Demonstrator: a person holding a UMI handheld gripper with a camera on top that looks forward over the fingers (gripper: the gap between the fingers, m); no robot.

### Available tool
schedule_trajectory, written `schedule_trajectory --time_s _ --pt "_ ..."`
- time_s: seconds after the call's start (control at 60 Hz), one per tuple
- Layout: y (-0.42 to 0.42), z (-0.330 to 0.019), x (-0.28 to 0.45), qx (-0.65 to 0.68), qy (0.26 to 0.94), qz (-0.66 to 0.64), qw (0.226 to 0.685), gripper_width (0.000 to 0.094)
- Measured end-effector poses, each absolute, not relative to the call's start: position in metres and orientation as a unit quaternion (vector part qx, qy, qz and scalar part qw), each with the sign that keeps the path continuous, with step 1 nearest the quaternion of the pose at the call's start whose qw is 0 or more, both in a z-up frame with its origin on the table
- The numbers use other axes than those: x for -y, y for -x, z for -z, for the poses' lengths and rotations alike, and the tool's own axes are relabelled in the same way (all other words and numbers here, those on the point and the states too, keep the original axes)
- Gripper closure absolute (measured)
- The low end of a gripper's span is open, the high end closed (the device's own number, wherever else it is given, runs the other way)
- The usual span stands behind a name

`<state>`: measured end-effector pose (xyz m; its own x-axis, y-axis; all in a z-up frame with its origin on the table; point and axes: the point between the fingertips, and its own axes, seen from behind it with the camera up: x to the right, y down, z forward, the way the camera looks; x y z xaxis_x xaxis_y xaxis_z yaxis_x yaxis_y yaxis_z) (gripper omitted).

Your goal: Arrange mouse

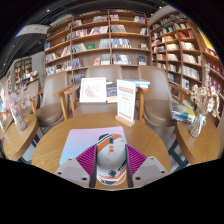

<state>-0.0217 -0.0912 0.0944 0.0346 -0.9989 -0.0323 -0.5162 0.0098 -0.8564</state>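
Nearest: one gripper (111, 172), two fingers with pink pads (92, 168) on the inner faces, closed against the sides of one mouse (111, 160). Grasping that mouse, white and grey with orange-red stripes, nose toward 12 o'clock. Under it, at 6 o'clock on the table, one pale mat (88, 147), rectangular and flat.

Below all that, one round wooden table (60, 135). At 12 o'clock from the mouse, near the table's far edge, one upright sign card (126, 101), white with print too small to read.

Further out: two wooden chairs, one at 10 o'clock (56, 104), one at 2 o'clock (160, 106). Between them, beyond the sign, one further table with one open book or pamphlet (93, 90) on it.

At 9 o'clock, part of one more table (16, 140) with something pale in a vase, unclear. At 3 o'clock, one vase of dried flowers (200, 103).

Farthest, from 10 to 2 o'clock, tall bookshelves (100, 40) full of books, too many to count.
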Motion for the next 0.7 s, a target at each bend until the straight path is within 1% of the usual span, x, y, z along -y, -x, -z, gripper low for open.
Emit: schedule_trajectory --time_s 0.067,0.133,0.183,0.317,0.4,0.483,0.533,0.583,0.6,0.617,0.667,0.7 --pt "-0.012 -0.104 0.072 -0.605 0.619 0.335 0.373 0.0513" --pt "-0.041 -0.097 0.054 -0.606 0.622 0.327 0.373 0.0514" --pt "-0.058 -0.081 0.041 -0.614 0.626 0.311 0.368 0.0514" --pt "-0.075 -0.025 0.023 -0.640 0.639 0.275 0.326 0.0514" --pt "-0.077 -0.005 0.020 -0.646 0.636 0.277 0.318 0.0502" --pt "-0.075 0.010 0.019 -0.652 0.636 0.279 0.303 0.0466" --pt "-0.075 0.010 0.019 -0.647 0.635 0.289 0.307 0.0440" --pt "-0.073 0.011 0.020 -0.645 0.639 0.293 0.299 0.0387" --pt "-0.072 0.010 0.021 -0.646 0.638 0.294 0.297 0.0350" --pt "-0.071 0.008 0.021 -0.649 0.636 0.295 0.296 0.0292" --pt "-0.067 -0.001 0.025 -0.654 0.628 0.300 0.295 0.0068" --pt "-0.061 -0.010 0.027 -0.657 0.623 0.303 0.297 0.0110"
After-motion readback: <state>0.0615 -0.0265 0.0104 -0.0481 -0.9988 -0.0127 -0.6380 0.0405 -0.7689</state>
